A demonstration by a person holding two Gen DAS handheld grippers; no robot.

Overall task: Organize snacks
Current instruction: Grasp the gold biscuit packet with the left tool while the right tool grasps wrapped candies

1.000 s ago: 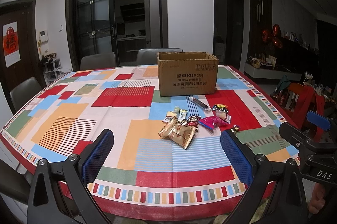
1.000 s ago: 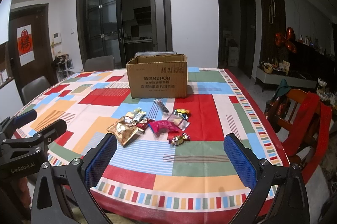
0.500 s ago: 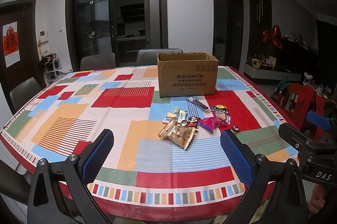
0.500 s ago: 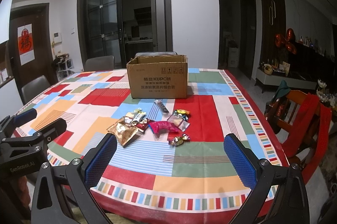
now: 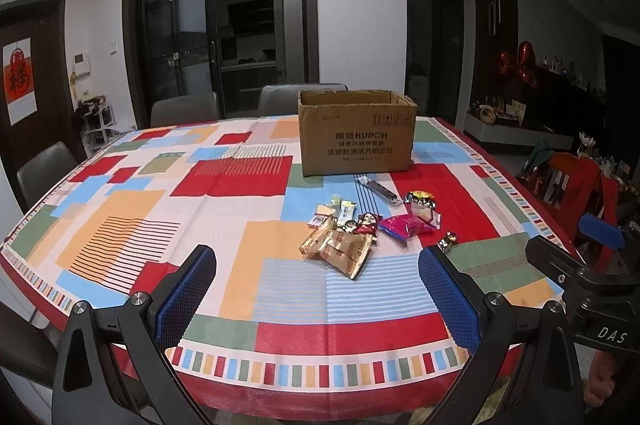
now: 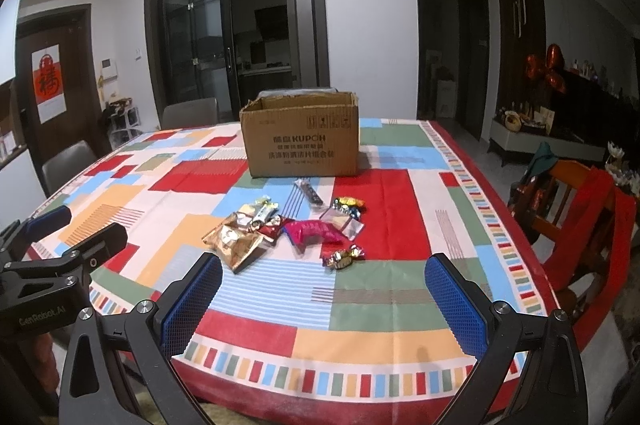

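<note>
Several snack packets lie in a loose pile on the table: gold packets (image 5: 338, 251) (image 6: 235, 243), a pink packet (image 5: 403, 227) (image 6: 316, 231), small wrapped candies (image 6: 343, 257) (image 5: 448, 240) and a dark bar (image 5: 379, 190) (image 6: 309, 191). An open cardboard box (image 5: 356, 133) (image 6: 301, 137) stands upright behind them. My left gripper (image 5: 318, 295) is open and empty, held at the table's near edge. My right gripper (image 6: 323, 303) is open and empty, also at the near edge, to the right of the left one.
The table (image 5: 120, 213) (image 6: 400, 289) wears a colourful patchwork cloth. Grey chairs (image 5: 186, 109) stand at the far and left sides. A red-draped wooden chair (image 6: 580, 217) stands at the right. Glass doors are behind.
</note>
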